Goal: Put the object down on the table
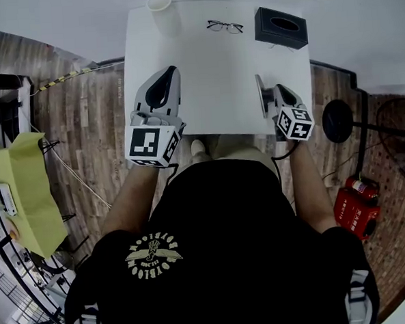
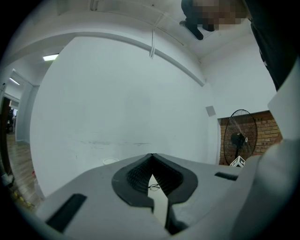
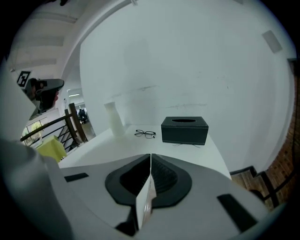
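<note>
A white table (image 1: 211,82) sits at the top middle of the head view. It is pushed up against a plain white wall (image 2: 117,93). The floor (image 1: 83,110) on both sides of it is brown wood planks. At the right of the left gripper view stands a black fan (image 2: 240,138) (with a red brick wall (image 2: 267,126) behind it). A dark railing (image 3: 75,124) shows at the left of the right gripper view. A long ceiling light (image 2: 50,57) glows at the upper left of the left gripper view.

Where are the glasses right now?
In the head view, the glasses lie at the far end of the white table, between the white cup on the left and the black tissue box on the right.
</note>
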Action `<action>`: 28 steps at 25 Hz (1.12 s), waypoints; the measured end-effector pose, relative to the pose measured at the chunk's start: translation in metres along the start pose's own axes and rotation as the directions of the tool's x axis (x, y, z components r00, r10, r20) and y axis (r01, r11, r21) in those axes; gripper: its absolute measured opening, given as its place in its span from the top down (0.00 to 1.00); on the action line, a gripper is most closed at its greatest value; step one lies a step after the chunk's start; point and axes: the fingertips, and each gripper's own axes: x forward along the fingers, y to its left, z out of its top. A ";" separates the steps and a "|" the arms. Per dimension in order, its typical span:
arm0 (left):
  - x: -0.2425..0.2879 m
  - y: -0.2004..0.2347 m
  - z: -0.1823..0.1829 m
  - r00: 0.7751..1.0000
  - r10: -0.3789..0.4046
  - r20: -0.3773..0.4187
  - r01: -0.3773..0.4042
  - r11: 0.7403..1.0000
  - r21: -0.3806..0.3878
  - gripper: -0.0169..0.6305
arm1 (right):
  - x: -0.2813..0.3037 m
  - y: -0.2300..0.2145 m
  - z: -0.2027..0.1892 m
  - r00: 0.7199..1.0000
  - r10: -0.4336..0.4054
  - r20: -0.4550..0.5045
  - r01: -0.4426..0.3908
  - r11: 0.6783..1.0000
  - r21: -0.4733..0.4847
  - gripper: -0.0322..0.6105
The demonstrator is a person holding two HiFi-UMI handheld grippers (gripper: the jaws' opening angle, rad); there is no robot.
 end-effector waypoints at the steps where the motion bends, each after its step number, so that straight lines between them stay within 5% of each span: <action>1: 0.000 0.001 0.001 1.000 0.001 0.002 -0.001 1.000 -0.001 0.96 | -0.004 0.002 0.005 1.000 -0.006 0.014 0.006 1.000 -0.015 0.95; 28: -0.009 -0.004 0.026 0.997 -0.031 0.076 0.032 0.999 -0.006 0.96 | -0.093 0.082 0.140 0.958 0.111 0.265 -0.063 0.981 -0.182 0.95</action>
